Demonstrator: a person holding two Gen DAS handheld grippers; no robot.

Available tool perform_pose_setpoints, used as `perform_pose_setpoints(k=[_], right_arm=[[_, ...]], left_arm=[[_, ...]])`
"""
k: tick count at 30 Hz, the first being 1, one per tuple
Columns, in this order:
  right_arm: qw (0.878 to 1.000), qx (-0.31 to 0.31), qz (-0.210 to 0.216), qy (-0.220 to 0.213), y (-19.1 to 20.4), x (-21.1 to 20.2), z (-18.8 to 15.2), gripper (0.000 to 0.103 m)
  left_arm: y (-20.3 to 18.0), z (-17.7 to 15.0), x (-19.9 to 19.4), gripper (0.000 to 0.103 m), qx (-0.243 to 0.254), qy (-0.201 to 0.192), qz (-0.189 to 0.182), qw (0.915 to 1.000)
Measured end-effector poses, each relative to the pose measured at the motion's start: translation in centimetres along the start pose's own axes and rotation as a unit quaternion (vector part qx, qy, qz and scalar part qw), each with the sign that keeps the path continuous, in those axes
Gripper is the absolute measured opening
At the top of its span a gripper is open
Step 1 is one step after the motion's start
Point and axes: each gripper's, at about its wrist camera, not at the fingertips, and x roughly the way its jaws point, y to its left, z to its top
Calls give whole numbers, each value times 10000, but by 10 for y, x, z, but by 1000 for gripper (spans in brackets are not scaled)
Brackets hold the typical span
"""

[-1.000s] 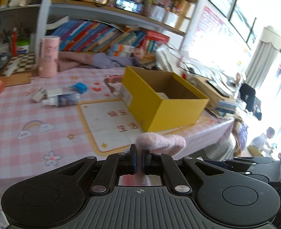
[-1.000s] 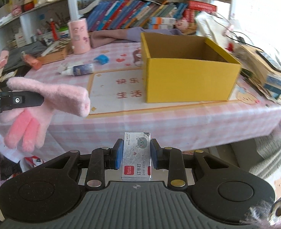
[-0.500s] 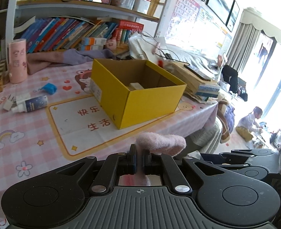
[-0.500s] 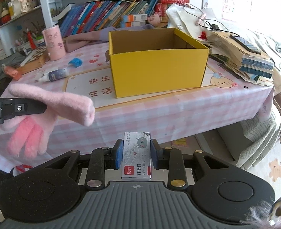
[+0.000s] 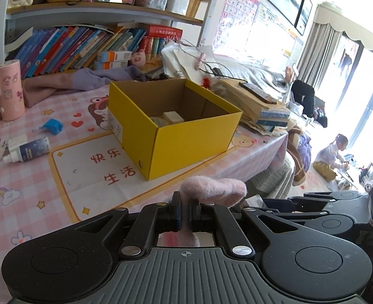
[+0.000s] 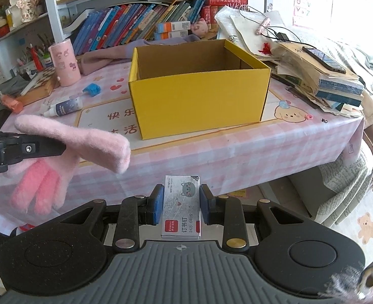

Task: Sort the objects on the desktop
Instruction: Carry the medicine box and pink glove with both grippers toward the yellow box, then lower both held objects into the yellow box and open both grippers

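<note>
1. left gripper [image 5: 185, 214] is clenched on a pink glove [image 5: 213, 188], held off the near edge of the table [image 5: 22, 182]; the glove's fingers hang loose below it in the right wrist view.
2. right gripper [image 6: 181, 206] is clamped on a small box of staples [image 6: 181, 207], also off the table's near edge.
3. yellow box [image 6: 199, 101] stands open near the table's right edge, with small items inside.
4. a small bottle [image 5: 28, 149] lies on its side and a blue piece [image 5: 52, 126] lies towards the left edge.
5. a pink cup [image 6: 64, 62] stands upright at the back left.
</note>
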Motion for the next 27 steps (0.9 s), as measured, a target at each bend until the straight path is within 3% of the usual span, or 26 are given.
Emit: perform_pose_setpoints(k=[10,17,27], right_arm=[[9999,71,19,-120,-20,17,25,27],[9986,3,38,-519,-40,24,61,27],[9936,-329,224,-1061,-78,45,129,27]], left_arm=[[-12,29,19,4,221,-186,-105,9995],[-18,68,40,4,326,-549,-139,9979],[-26,113,80,4,213,-943,241,9950]])
